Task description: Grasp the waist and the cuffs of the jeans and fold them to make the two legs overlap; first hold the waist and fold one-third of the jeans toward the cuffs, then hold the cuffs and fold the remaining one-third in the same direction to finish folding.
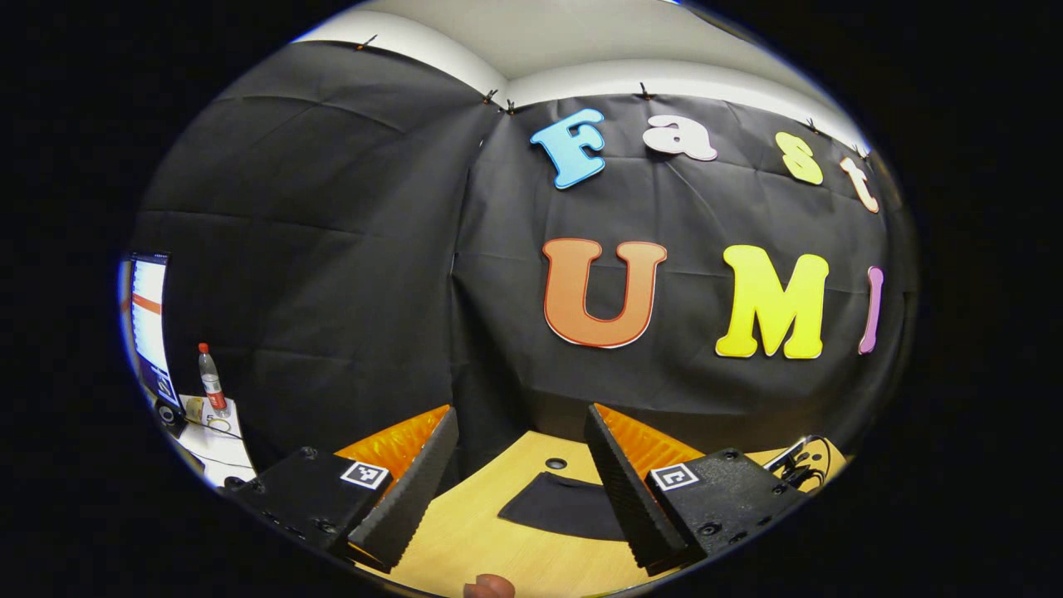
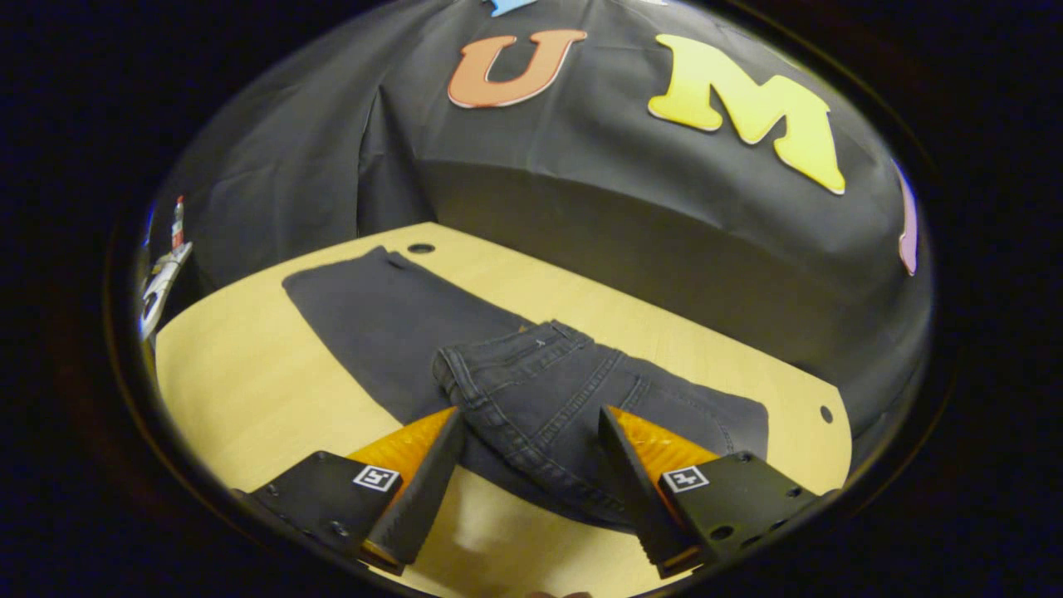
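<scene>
Both tongs were spread: the right tongs (image 2: 531,465) straddled the jeans (image 2: 531,390) at the folded waist; a shallow pinch risked undoing that fold, while the left tongs (image 1: 519,473) hung above the desk (image 1: 465,540).

The jeans (image 2: 531,390) are seen to be of dark, matt denim cloth, with raised stitched seams at the waist. The desk (image 2: 249,374) is surfaced in smooth, pale wood-grain with a slight sheen. A clear plastic bottle (image 1: 211,380) is shown, glossy, with a paper-like label.
</scene>
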A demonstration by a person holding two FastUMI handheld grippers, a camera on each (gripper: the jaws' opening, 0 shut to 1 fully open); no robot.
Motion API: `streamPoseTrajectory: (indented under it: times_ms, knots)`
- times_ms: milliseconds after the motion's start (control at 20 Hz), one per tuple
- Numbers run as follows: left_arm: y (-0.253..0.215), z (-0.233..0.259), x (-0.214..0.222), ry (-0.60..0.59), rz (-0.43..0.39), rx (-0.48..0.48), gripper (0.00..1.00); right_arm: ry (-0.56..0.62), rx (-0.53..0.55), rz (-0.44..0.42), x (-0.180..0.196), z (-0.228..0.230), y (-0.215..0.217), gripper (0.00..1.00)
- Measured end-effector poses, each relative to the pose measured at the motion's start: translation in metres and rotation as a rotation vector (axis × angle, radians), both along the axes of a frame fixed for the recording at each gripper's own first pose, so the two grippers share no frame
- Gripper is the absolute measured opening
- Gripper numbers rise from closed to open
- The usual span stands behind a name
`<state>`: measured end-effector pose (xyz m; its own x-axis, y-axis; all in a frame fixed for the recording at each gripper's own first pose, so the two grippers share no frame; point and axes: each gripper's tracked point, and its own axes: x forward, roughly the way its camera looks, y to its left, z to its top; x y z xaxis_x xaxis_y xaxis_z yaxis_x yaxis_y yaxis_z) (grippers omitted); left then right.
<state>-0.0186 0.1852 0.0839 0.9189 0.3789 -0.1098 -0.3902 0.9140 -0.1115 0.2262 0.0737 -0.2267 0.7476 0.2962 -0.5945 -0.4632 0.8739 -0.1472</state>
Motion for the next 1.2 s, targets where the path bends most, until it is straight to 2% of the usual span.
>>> streamPoseTrajectory:
  times_ms: [200,300,400,500,600,700,850,950,1200]
  knots:
    - [0.001,-0.010,0.003,0.009,-0.001,-0.035,0.98,-0.045,0.030,-0.003,0.012,0.029,0.007,0.99]
    - [0.001,-0.027,0.010,0.021,-0.009,-0.088,0.98,-0.082,0.072,-0.027,0.022,0.055,0.008,0.99]
    - [-0.007,-0.063,0.019,0.086,-0.039,-0.174,0.98,-0.136,0.107,-0.044,0.035,0.089,0.006,0.99]
    - [-0.025,-0.105,0.032,0.157,-0.087,-0.322,0.99,-0.201,0.137,-0.058,0.046,0.128,-0.001,0.98]
    - [-0.046,-0.143,0.043,0.203,-0.126,-0.520,0.99,-0.285,0.154,-0.081,0.058,0.171,-0.019,0.99]
    - [-0.061,-0.180,0.054,0.246,-0.124,-0.737,0.99,-0.371,0.167,-0.118,0.068,0.213,-0.044,0.99]
    - [-0.073,-0.231,0.064,0.315,-0.094,-0.989,0.99,-0.461,0.182,-0.191,0.074,0.262,-0.090,0.98]
    - [-0.071,-0.255,0.069,0.334,-0.053,-1.100,1.00,-0.505,0.186,-0.255,0.074,0.287,-0.126,0.99]
    - [-0.046,-0.294,0.085,0.306,0.052,-1.254,0.99,-0.527,0.250,-0.426,0.067,0.328,-0.211,0.98]
